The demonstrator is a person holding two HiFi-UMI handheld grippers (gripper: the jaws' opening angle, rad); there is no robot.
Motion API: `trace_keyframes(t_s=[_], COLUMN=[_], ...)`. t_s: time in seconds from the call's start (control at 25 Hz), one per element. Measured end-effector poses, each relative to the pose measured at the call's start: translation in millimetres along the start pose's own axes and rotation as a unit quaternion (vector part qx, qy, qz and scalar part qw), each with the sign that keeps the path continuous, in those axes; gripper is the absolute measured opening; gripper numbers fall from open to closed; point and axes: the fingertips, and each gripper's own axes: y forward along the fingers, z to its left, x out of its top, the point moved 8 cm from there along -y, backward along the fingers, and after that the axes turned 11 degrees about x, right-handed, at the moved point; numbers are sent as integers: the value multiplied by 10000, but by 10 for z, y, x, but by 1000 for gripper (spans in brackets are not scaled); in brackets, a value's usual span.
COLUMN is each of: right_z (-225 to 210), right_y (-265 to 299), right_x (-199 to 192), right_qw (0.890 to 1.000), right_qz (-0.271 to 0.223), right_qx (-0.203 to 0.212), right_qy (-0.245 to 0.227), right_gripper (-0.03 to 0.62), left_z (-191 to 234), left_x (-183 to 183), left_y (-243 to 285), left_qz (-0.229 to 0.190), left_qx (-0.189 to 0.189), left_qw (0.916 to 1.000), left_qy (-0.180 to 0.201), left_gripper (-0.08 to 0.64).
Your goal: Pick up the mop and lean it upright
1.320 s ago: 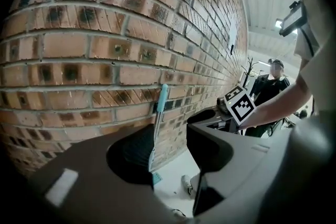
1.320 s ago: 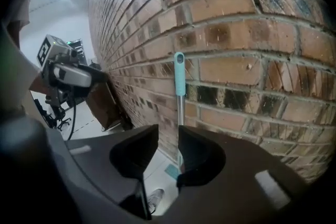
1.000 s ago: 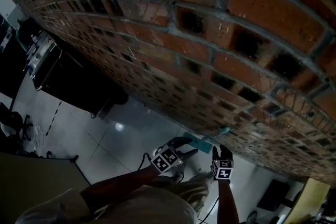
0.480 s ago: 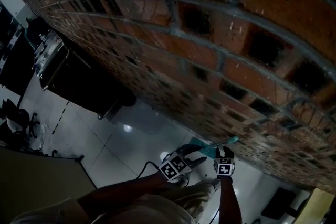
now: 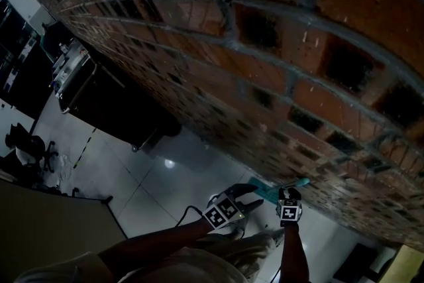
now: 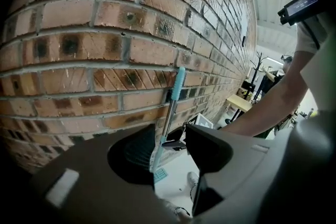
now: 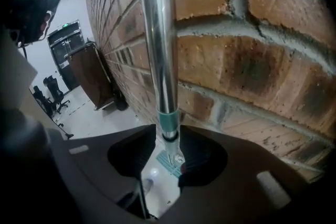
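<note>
Moved: right gripper (image 7: 167,136) has dropped lower, its jaws just eased apart, slack round the mop pole (image 7: 157,34).
Left gripper (image 6: 170,132): parted, empty, standing off.
Mop (image 6: 171,107): upright against the brick wall (image 7: 252,60), mop head (image 7: 169,162) on the floor (image 7: 97,110).
Why: the wall likely takes its weight.

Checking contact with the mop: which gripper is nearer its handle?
Right. The right gripper straddles the mop handle; its jaws have just been opening and don't press it. The left gripper, open, sits farther back with the handle beyond its jaws.
</note>
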Motion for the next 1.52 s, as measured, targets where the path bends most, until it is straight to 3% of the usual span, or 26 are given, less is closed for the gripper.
trace_keyframes(t_s=[0.72, 1.24, 1.52], right_z=[-94, 51, 128], right_y=[264, 158, -43], right_x=[-71, -212, -298], right_qw=[9992, 9995, 9990], right_qz=[138, 244, 244], right_qx=[-313, -13, -139], right_qy=[199, 204, 336], right_gripper=[123, 115, 114], left_z=[32, -53, -134], left_x=[-108, -62, 40], left_y=[-110, -126, -89], left_qz=[31, 64, -17], left_qx=[196, 170, 78], left_qw=[9997, 9998, 9999], left_qy=[-148, 10, 111], left_gripper=[201, 201, 201])
